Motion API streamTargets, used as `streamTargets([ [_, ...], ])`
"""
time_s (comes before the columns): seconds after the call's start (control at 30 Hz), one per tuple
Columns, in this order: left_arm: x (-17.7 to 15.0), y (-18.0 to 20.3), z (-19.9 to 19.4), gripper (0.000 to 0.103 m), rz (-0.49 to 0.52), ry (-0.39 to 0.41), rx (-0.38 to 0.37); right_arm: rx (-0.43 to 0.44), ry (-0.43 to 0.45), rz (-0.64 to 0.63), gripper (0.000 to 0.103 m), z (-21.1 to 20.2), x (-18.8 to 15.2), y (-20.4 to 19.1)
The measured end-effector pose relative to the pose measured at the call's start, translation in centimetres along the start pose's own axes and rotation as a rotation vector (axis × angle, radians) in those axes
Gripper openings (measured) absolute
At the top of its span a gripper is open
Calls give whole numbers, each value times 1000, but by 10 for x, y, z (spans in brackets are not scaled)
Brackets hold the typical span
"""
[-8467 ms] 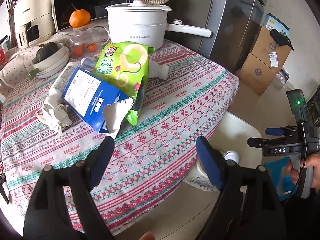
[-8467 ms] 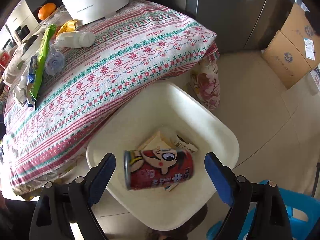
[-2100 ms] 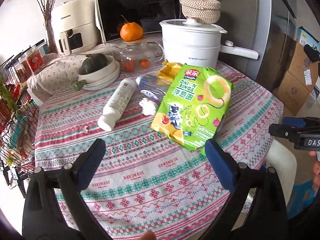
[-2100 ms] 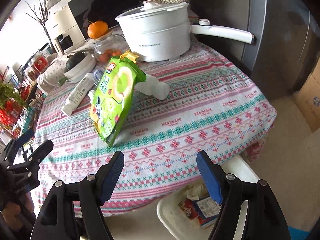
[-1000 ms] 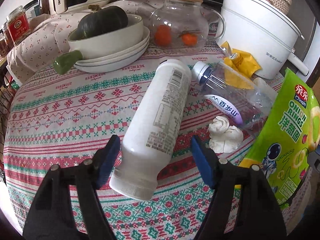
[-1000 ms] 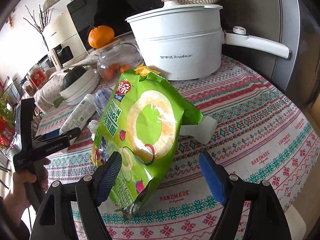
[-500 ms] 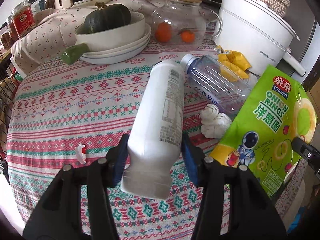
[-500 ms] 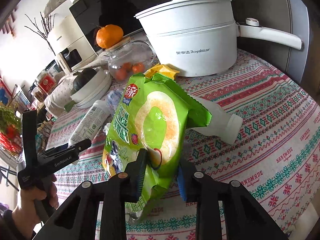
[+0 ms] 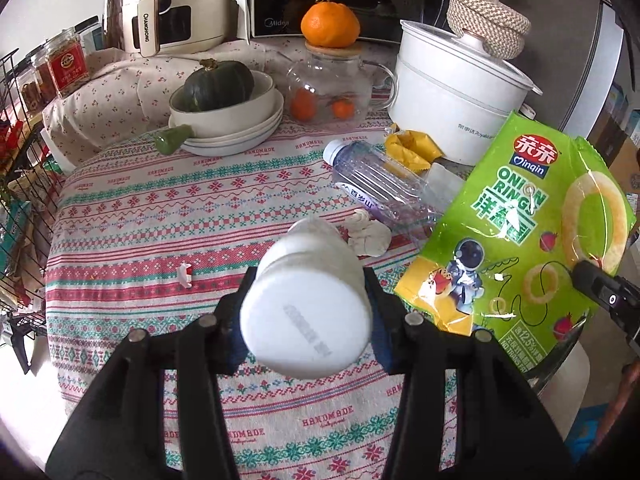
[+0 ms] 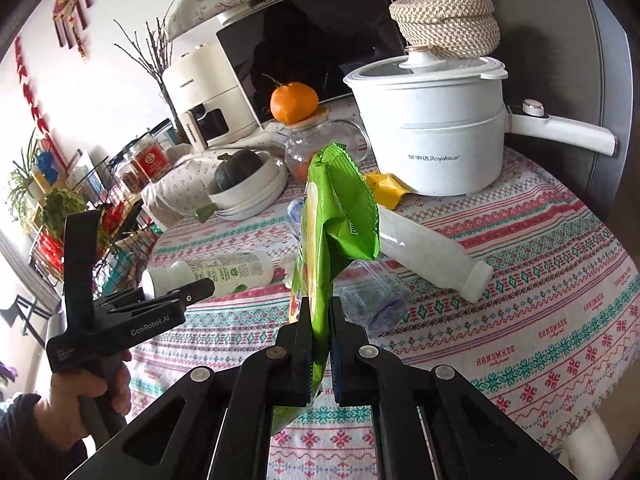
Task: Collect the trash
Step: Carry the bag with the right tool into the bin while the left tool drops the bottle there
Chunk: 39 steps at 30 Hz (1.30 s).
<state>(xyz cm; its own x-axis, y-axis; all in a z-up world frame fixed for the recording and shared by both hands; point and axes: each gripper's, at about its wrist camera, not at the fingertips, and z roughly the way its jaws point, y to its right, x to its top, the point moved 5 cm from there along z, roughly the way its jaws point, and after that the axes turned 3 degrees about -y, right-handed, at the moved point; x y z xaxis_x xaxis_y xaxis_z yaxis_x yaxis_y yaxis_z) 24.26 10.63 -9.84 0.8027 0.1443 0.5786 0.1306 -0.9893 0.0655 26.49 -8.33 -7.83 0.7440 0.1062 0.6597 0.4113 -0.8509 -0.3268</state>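
Note:
My left gripper (image 9: 308,312) is shut on a white plastic bottle (image 9: 306,300) and holds it above the patterned tablecloth (image 9: 160,220), base toward the camera. The right wrist view shows that bottle (image 10: 224,270) level in the left gripper (image 10: 196,288). My right gripper (image 10: 320,332) is shut on the lower edge of a green onion-rings bag (image 10: 336,216), which hangs off the cloth. In the left wrist view the bag (image 9: 520,232) fills the right side. On the cloth lie a clear bottle (image 9: 380,188), a crumpled tissue (image 9: 368,234), a yellow wrapper (image 9: 412,146) and a second white bottle (image 10: 432,256).
At the back stand a white electric pot (image 9: 452,96), a glass teapot (image 9: 328,88) with an orange on top, stacked bowls (image 9: 224,120) holding a dark squash, a microwave and an air fryer. A wire rack (image 9: 20,152) runs along the left. A white bin rim (image 9: 576,364) shows beyond the table's right edge.
My left gripper closed on the white bottle and lifted it off the cloth. My right gripper closed on the green bag and raised it.

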Motion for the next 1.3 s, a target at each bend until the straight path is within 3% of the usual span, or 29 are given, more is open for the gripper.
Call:
streamTargets([
  [0.4, -21, 39, -52, 50, 76, 58, -40, 17, 40, -34, 7, -71, -15, 4],
  [0.9, -50, 121, -106, 50, 221, 122, -245, -129, 94, 5, 7, -164, -41, 73],
  [1.07, -69, 163, -114, 50, 307, 109, -318, -222, 62, 23, 7, -181, -60, 104],
  [1.3, -111, 222, -107, 50, 436, 39, -397, -337, -89, 74, 7, -185, -96, 145],
])
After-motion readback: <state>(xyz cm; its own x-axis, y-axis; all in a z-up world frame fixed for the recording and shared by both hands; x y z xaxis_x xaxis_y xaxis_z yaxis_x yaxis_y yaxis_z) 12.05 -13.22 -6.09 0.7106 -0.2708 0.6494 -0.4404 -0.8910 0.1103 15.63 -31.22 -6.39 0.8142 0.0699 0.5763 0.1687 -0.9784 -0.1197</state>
